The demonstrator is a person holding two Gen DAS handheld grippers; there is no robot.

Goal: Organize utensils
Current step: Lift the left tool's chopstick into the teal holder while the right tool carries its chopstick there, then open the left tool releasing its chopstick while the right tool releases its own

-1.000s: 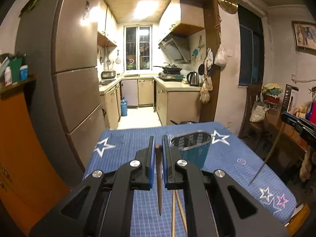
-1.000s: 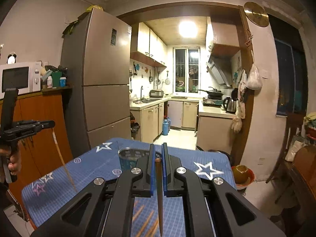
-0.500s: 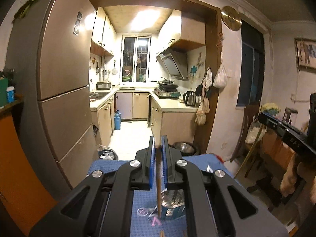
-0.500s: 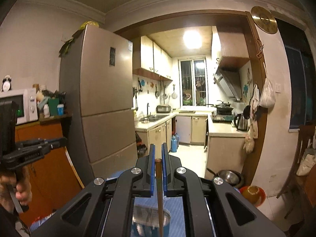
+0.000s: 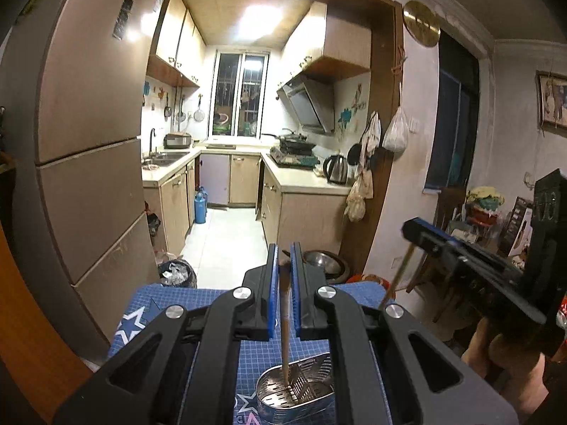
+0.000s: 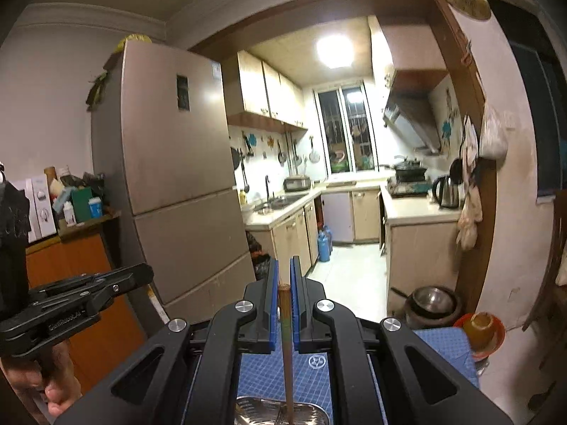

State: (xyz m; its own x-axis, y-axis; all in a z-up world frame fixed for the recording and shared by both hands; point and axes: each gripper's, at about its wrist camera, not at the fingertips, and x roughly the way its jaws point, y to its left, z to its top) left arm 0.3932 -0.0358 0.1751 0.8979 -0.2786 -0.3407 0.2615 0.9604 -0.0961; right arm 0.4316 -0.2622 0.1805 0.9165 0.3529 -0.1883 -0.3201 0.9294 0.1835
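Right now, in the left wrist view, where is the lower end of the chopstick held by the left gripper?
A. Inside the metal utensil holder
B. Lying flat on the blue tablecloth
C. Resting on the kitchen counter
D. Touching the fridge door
A: the chopstick between the left gripper's fingers runs down into the metal utensil holder.

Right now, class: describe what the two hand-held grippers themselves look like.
Each hand-held gripper is matte black plastic with triangular cut-outs, round silver bolts and blue pads lining two flat fingers. White lettering marks the left one's side; bare hands, no sleeves visible.
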